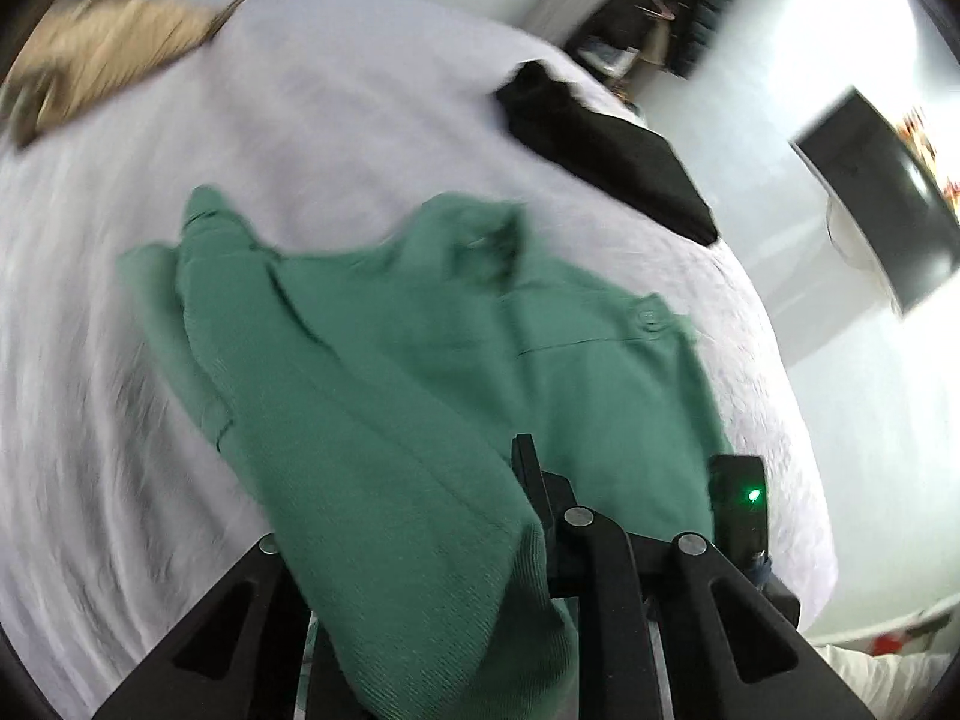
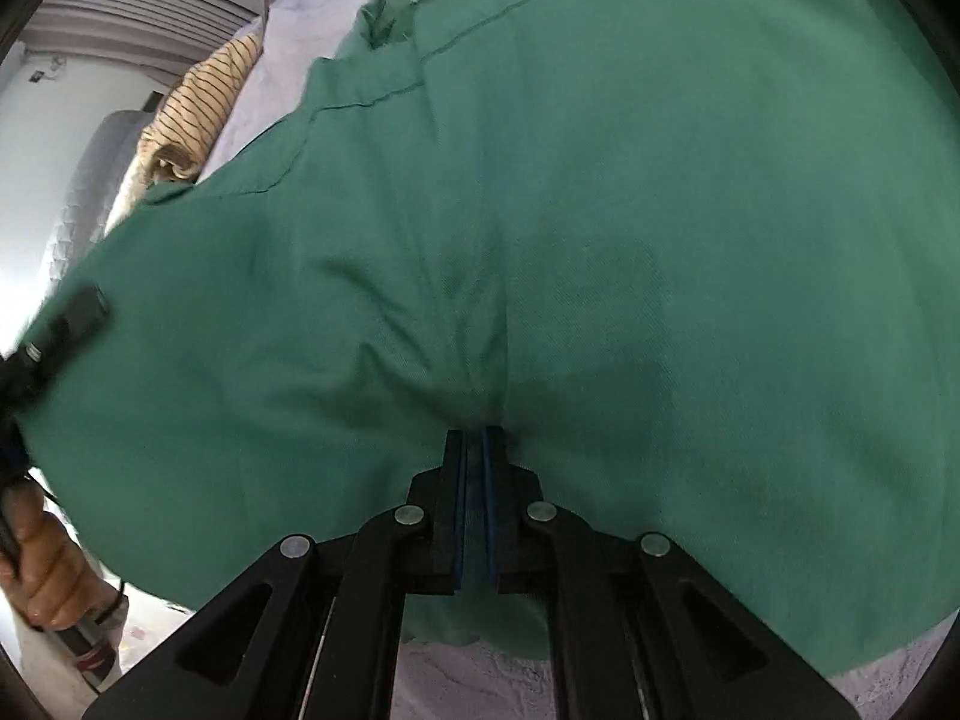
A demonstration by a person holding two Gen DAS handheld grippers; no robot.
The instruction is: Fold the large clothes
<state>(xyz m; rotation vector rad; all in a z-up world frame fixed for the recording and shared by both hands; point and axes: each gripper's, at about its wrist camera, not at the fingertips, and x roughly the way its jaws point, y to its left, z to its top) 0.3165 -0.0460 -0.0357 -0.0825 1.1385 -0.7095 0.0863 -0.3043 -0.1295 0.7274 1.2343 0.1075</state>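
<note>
Left wrist view: left gripper [image 1: 528, 480] clamped on fold of large green cotton shirt [image 1: 432, 324] — cloth drapes over its fingers, rest spreads across white quilted bed cover [image 1: 336, 120]. Black folded garment [image 1: 606, 150] lies beyond, apart.

Right wrist view: right gripper [image 2: 475, 450] pinches green shirt [image 2: 600, 210] between blue pads — fabric puckers there. Striped beige garment [image 2: 198, 102] far left; hand [image 2: 45, 564] at lower left.

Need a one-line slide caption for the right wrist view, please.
Right gripper shut on a pinch of the green garment, lifting it over the white bed; striped cloth beyond.
</note>
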